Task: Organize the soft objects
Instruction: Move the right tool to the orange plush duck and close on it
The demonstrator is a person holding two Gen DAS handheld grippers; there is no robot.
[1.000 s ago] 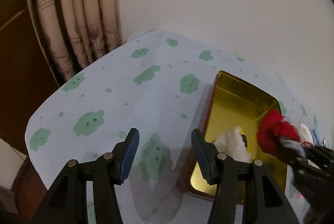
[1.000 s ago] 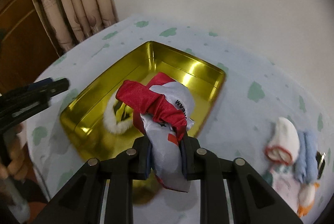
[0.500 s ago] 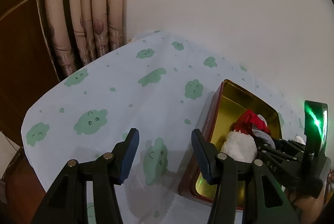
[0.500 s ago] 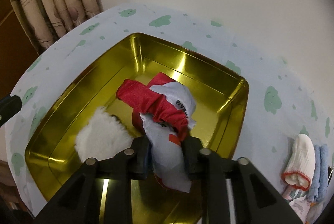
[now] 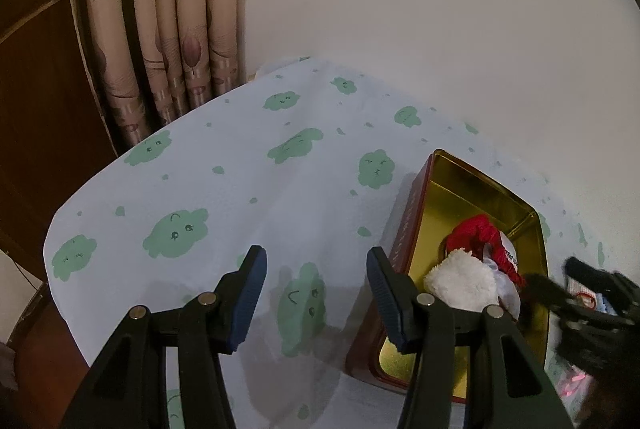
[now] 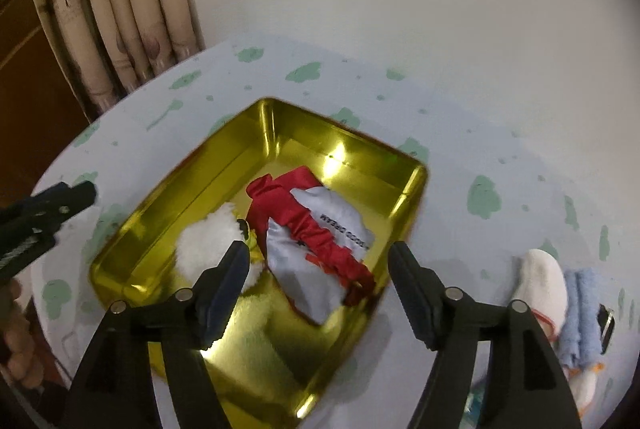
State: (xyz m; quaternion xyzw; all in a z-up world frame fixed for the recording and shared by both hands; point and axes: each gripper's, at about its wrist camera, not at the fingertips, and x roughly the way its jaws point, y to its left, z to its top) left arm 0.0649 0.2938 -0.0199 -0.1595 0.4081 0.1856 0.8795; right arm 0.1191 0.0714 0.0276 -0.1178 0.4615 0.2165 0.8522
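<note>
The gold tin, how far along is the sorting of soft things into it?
Done: the white fluffy item and red-and-white cloth lie in the gold tin. The right hand-held gripper is opening, nothing between its pads. Left: the small pile on the tablecloth.

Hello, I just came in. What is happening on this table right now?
A person with a gripper in each hand is sorting soft things into a gold tin. The right gripper is opening above the tin; the red and white cloth lies inside, free of its pads, beside a white fluffy item. The left gripper hangs open over the tablecloth, holding nothing. More soft items wait outside the tin.
</note>
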